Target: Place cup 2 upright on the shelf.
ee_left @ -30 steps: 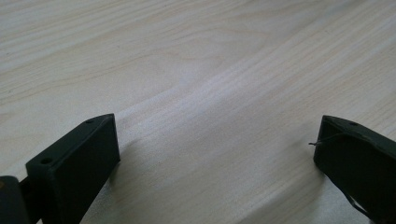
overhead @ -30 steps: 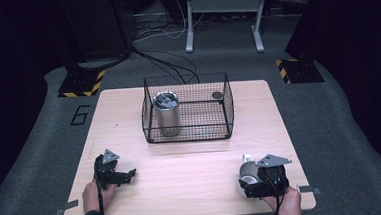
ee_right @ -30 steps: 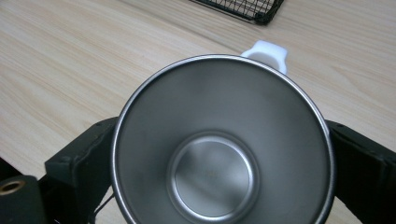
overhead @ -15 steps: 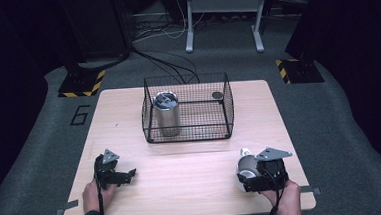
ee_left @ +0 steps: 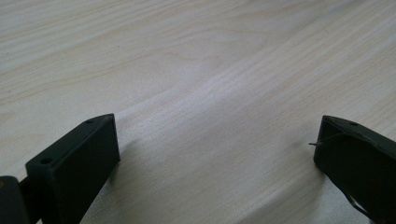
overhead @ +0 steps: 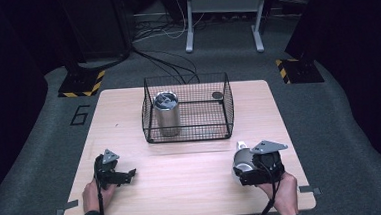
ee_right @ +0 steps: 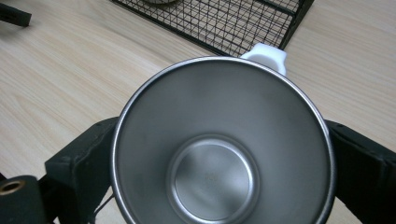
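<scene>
Steel cup on its side, mouth facing right gripper camera

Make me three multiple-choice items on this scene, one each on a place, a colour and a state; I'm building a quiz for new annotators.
1. Where does the tumbler stand?
A. In the wire basket, at its left end
B. On the bare table beside the left gripper
C. On the floor behind the table

2. What colour is the handle on the steel cup?
A. Red
B. White
C. Black

3. How does the left gripper stand?
A. Shut on the tumbler
B. Shut on the basket's rim
C. Open, with only table between its jaws

Answers: 1 A, the high view shows the tumbler upright inside the basket's left end. 2 B, the right gripper view shows a white handle at the cup's far rim. 3 C, the left gripper view shows the jaws wide apart over bare wood.
</scene>
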The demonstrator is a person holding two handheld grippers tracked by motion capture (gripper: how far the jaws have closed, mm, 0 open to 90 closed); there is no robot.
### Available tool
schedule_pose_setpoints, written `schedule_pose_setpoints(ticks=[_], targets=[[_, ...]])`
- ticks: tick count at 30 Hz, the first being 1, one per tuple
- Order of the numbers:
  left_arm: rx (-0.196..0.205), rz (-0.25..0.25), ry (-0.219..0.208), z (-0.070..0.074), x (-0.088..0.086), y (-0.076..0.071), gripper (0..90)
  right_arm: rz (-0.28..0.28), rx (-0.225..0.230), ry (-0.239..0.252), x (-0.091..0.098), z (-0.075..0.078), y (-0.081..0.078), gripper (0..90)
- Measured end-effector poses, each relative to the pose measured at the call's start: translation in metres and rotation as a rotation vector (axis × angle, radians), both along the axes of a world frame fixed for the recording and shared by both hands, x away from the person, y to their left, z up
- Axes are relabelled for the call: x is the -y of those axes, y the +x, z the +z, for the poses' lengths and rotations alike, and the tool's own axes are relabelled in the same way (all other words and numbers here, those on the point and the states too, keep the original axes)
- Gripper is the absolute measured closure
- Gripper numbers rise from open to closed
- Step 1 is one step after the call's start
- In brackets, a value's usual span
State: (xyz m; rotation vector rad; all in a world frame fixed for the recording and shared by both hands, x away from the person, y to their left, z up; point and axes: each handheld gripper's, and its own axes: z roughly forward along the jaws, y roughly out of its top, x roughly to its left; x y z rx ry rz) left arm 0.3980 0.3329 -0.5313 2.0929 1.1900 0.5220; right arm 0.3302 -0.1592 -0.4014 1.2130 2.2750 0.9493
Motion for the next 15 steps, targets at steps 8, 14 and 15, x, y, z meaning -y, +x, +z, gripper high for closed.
schedule_pose_setpoints(ticks=[8, 14, 15], targets=[[0.000, 0.000, -0.001, 0.000, 0.000, 0.000, 0.0, 0.021, 0.015, 0.002, -0.007, 0.009, 0.008, 5.4], [-0.006, 0.003, -0.005, 0.000, 0.000, 0.000, 0.0, 0.020, 0.020, 0.007, -0.013, 0.018, 0.013, 5.4], [-0.005, 0.003, -0.004, 0.000, 0.000, 0.000, 0.0, 0.027, 0.024, 0.006, -0.013, 0.020, 0.015, 5.4]])
